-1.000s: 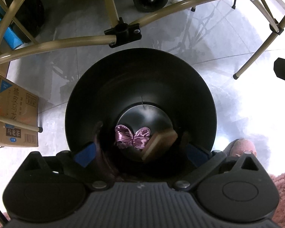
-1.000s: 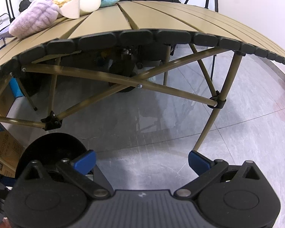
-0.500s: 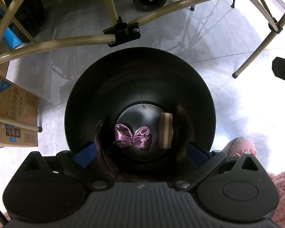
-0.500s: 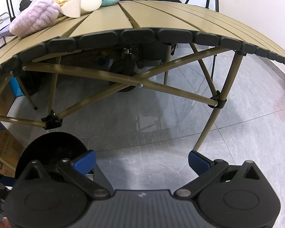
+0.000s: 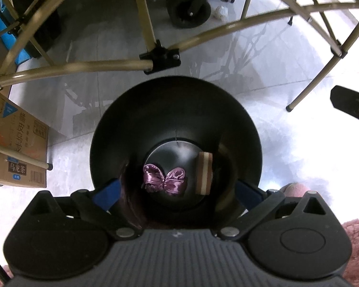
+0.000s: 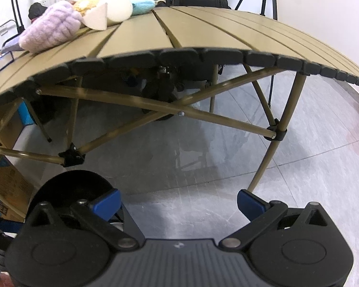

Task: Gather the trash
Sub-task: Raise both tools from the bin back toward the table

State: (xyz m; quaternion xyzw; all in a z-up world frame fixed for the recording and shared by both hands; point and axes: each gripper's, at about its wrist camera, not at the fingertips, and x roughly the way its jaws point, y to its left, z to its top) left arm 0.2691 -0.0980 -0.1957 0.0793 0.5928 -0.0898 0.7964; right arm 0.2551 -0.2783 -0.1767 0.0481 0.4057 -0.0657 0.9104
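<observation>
Left tool (image 5: 177,191) spread wide and empty, hanging over the black bin (image 5: 176,100) on the floor. Inside at the bottom: purple bow (image 5: 164,179) left, striped brown block (image 5: 204,173) right, apart. Right tool (image 6: 178,202) also wide open, holding nothing, facing the tan counter (image 6: 203,31); bin sits near left.

Left tool (image 5: 177,192) open over bin (image 5: 155,110); bow (image 5: 164,179), striped block (image 5: 204,173) inside.
</observation>
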